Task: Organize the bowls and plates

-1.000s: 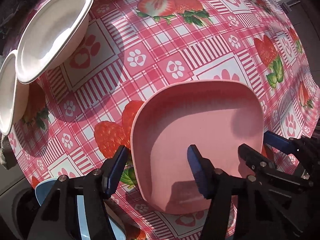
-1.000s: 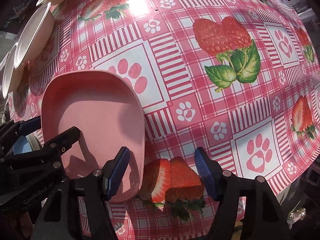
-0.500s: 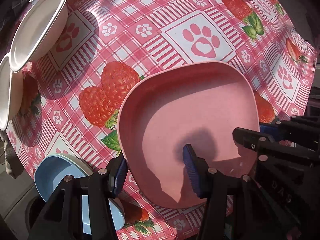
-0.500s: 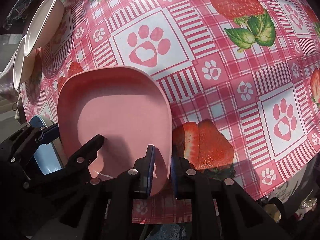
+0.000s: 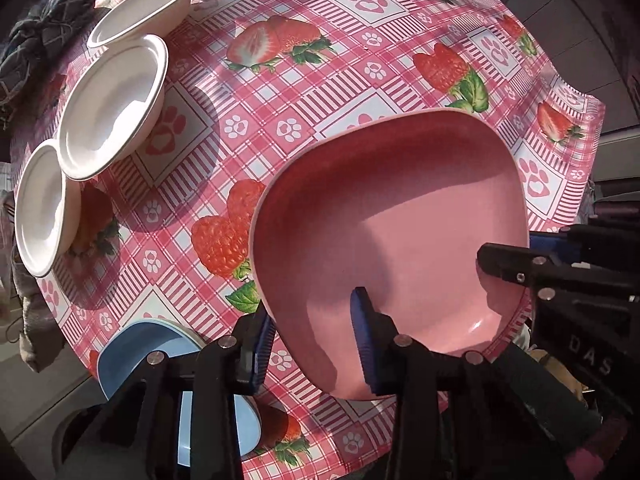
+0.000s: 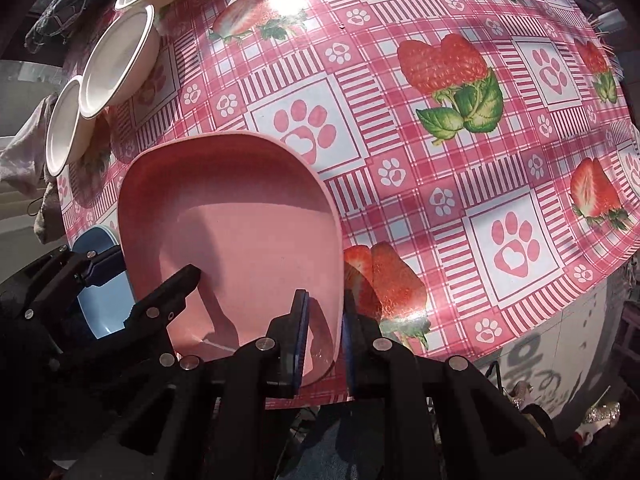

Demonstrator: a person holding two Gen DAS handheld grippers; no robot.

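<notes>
Left gripper (image 5: 312,344) jaws closing on the near-left rim of the pink square shallow plastic dish (image 5: 392,232), one pad inside, one outside. Dish spans both grippers, above the strawberry-check tablecloth (image 6: 440,140). Right gripper (image 6: 323,344) clamped narrow on its right wall. Looks light, stiff, smooth, likely slippery; opposite rims seem best. Matte pink, rounded corners, empty.

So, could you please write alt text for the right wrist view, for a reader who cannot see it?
The right gripper is shut on the near rim of a pink square plate, with the left gripper at the plate's opposite side. Below lies a strawberry-and-paw-print tablecloth, with white bowls at its far left edge and a blue plate partly hidden.
</notes>
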